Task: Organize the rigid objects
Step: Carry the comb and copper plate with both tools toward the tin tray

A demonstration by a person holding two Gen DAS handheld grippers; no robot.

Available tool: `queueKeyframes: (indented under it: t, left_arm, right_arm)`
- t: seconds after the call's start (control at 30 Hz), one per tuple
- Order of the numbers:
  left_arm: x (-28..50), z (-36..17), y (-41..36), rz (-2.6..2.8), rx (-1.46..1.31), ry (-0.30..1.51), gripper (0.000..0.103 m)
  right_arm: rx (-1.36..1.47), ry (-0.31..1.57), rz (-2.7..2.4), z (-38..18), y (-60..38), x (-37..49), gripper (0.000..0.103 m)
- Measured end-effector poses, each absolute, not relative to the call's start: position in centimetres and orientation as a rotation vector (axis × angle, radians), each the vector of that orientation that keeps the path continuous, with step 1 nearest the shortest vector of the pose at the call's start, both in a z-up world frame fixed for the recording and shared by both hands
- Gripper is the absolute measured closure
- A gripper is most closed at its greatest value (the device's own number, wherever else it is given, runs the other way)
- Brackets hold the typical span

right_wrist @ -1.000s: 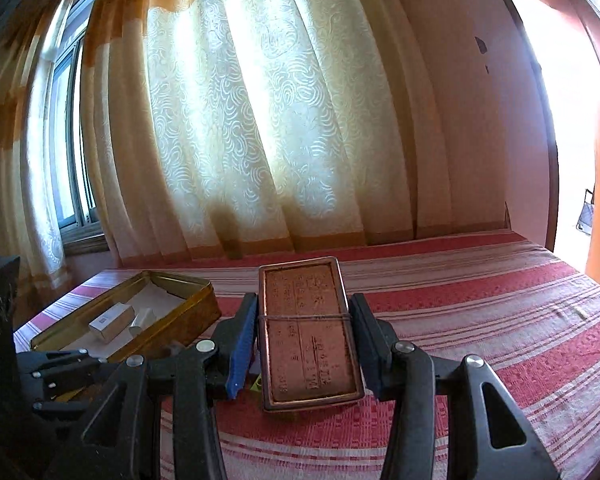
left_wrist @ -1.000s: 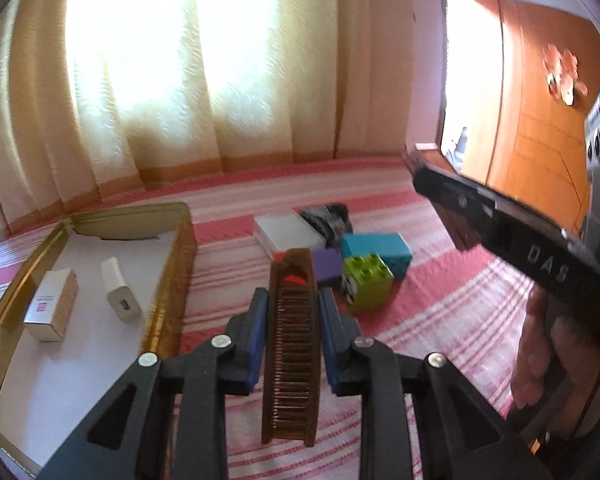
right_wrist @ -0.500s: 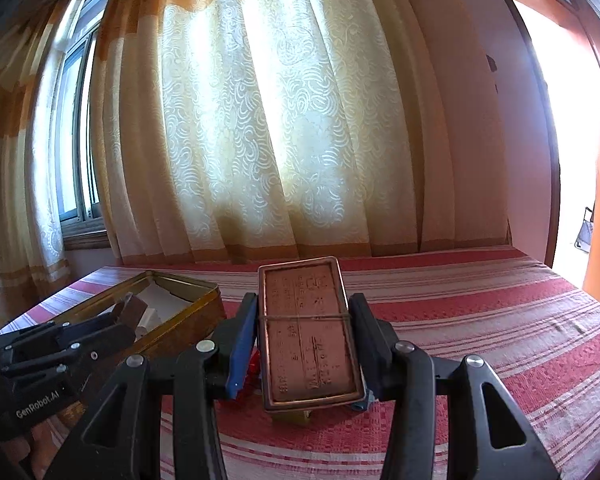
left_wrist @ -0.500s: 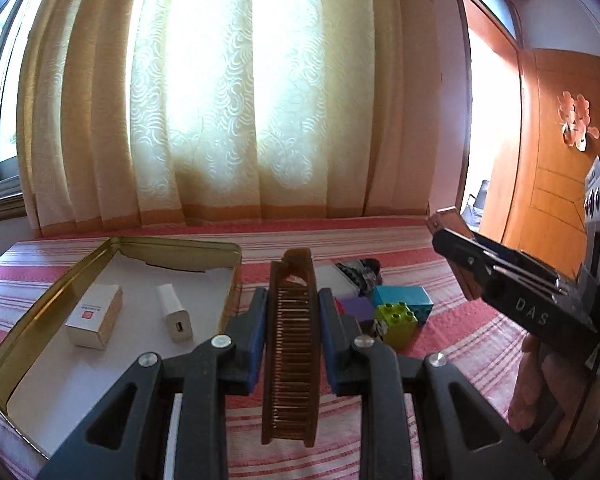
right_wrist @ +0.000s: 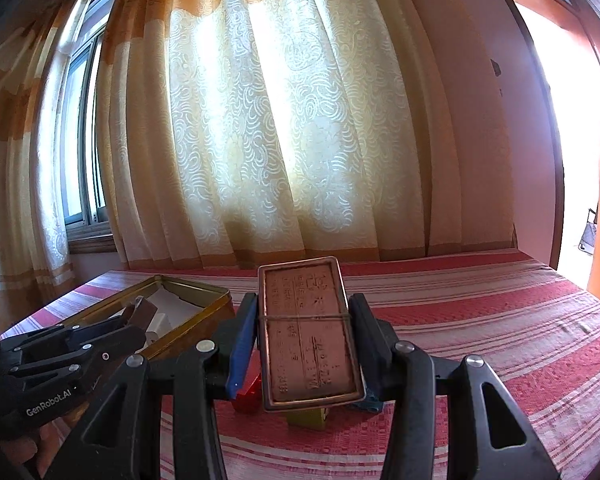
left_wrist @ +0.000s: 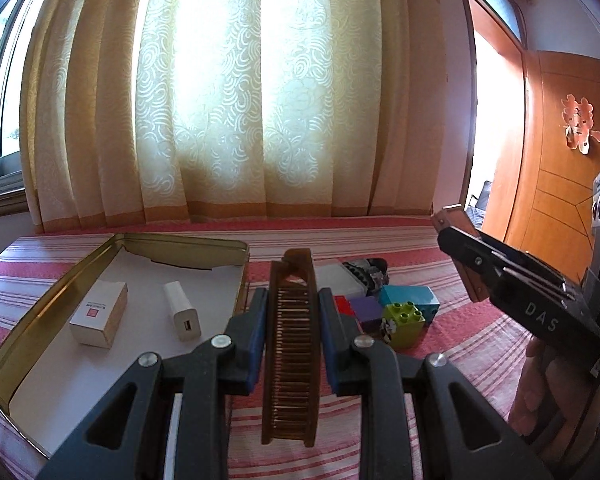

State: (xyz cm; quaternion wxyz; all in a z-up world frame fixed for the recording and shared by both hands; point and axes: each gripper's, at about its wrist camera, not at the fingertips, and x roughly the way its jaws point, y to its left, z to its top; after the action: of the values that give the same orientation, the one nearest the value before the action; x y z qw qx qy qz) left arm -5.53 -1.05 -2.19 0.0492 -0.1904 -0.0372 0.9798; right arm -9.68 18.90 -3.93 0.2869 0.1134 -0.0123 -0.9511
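Note:
My left gripper [left_wrist: 292, 312] is shut on a brown wooden comb [left_wrist: 291, 344], held edge-up above the striped red cloth. My right gripper [right_wrist: 303, 320] is shut on a flat brown rectangular tin [right_wrist: 308, 328] with embossed writing and a band across it; it also shows in the left wrist view [left_wrist: 458, 256]. A gold tray [left_wrist: 188, 245] lies at the left, holding a white box [left_wrist: 98, 314] and a white charger [left_wrist: 182, 316]. The left gripper shows in the right wrist view [right_wrist: 138, 316] over the tray [right_wrist: 196, 304].
A pile on the cloth holds a green block [left_wrist: 404, 320], a teal block [left_wrist: 410, 298], a purple block [left_wrist: 366, 306], a red piece [left_wrist: 342, 304], a white case [left_wrist: 334, 278] and a dark object [left_wrist: 366, 270]. Curtains stand behind. A wooden door [left_wrist: 560, 208] is at the right.
Both grippers have tilted up and lifted a little, still holding their objects. The tray and block pile now sit lower and nearer in view.

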Motion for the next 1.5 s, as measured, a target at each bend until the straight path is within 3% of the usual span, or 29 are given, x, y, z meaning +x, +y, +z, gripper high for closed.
queueKeyframes:
  t: [1.5]
  left_arm:
    - [-3.9, -2.2, -6.4, 3.04, -0.521, -0.264, 0.08]
  right_arm:
    - [0.262, 0.036, -2.391, -4.1, 12.5, -6.3, 0.055]
